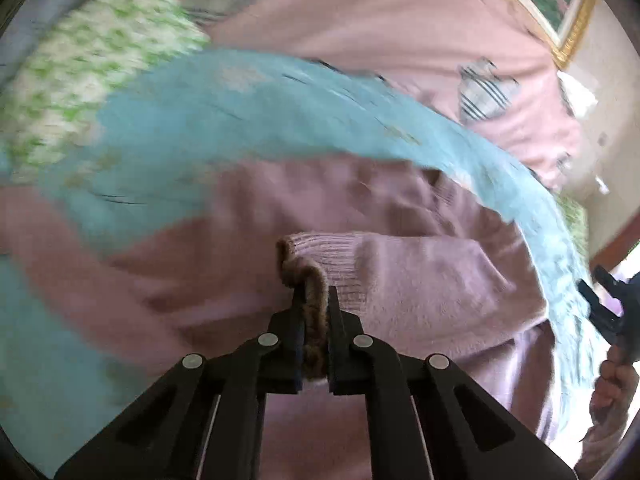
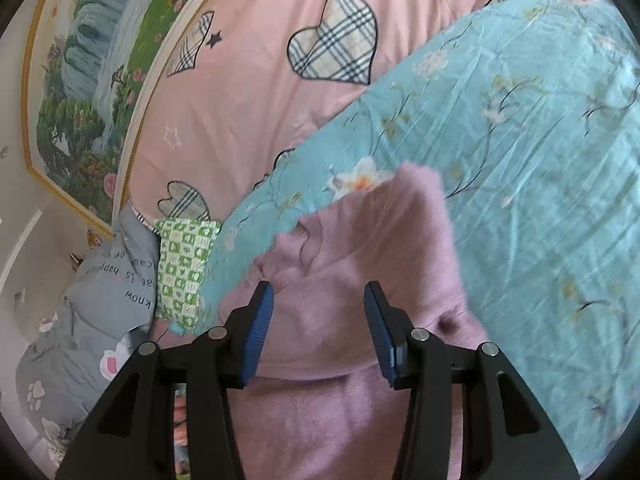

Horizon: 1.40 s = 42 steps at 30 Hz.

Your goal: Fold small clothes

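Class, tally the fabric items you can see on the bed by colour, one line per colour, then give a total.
Lilac: 1, the fluffy sweater, its brown-trimmed cuff pinched in the left hand-held gripper.
Turquoise floral: 1, the sheet.
Pink with plaid hearts: 1, the quilt.
Green-and-white check: 1, the cloth.
Grey with lettering: 1, the pillow.
Total: 5

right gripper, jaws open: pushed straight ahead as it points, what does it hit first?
Most likely the pink fuzzy sweater: it fills the gap ahead of the right gripper. The blue floral sheet lies beyond; depth is unclear.
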Each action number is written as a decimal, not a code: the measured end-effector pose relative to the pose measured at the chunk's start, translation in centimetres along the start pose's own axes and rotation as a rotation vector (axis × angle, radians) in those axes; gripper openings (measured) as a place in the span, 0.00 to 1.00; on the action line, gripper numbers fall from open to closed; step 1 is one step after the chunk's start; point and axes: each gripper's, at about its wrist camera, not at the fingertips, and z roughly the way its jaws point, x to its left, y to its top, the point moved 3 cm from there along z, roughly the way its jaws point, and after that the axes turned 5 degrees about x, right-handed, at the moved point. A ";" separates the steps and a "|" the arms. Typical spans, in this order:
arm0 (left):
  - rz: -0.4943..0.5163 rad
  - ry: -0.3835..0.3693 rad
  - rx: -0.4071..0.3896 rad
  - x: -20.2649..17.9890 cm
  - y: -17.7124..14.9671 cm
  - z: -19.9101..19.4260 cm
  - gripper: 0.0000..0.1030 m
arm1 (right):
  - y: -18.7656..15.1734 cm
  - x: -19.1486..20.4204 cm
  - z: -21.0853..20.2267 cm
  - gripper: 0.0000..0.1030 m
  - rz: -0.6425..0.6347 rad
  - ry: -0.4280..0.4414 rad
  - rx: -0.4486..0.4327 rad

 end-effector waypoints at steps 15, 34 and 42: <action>-0.018 0.035 0.068 2.9 -2.9 0.8 0.05 | 3.0 -3.8 11.0 0.54 -0.082 -0.283 0.195; 0.070 0.044 0.097 -0.5 -2.1 3.9 0.14 | 5.0 -6.5 9.5 0.21 -0.156 -0.432 0.161; -0.074 0.032 0.027 4.9 -4.1 -1.6 0.13 | 1.7 -1.3 3.8 0.40 -0.183 -0.262 0.055</action>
